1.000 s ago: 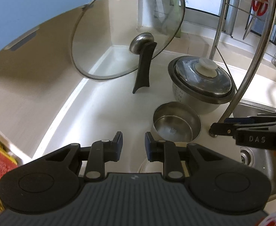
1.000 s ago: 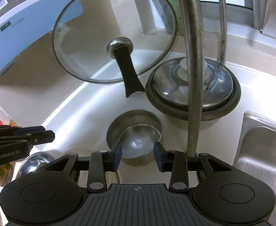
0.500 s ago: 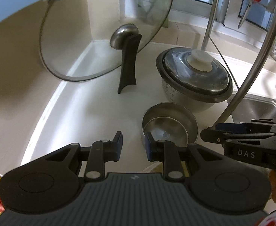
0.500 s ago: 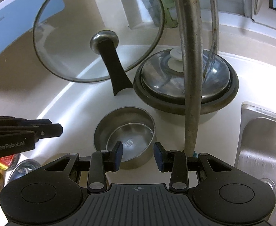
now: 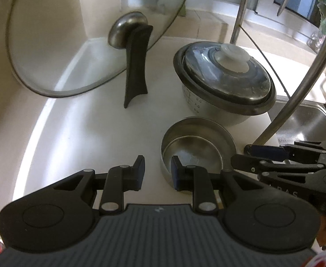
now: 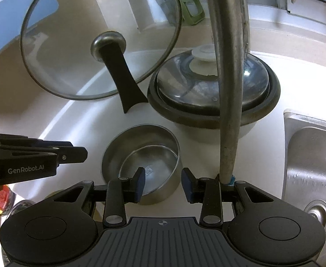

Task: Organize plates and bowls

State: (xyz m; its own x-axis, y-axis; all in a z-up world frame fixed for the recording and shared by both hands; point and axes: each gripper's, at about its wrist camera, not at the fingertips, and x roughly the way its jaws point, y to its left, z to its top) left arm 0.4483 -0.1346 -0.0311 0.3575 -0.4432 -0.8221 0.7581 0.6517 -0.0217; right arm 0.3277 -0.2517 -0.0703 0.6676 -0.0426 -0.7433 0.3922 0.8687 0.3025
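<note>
Approaching the steel bowl, the right hand-held gripper hangs released, its two fingers straddling the bowl's near rim on the white surface. The left hand-held gripper is also released and grips nothing, sitting just left of the same bowl. To do this step well, lower the right fingers so one pad goes inside the wall and one outside, then close firmly; thin steel is likely to slip. Keep clear of the metal pole just to the right. Behind stand the covered pot and a propped glass lid.
</note>
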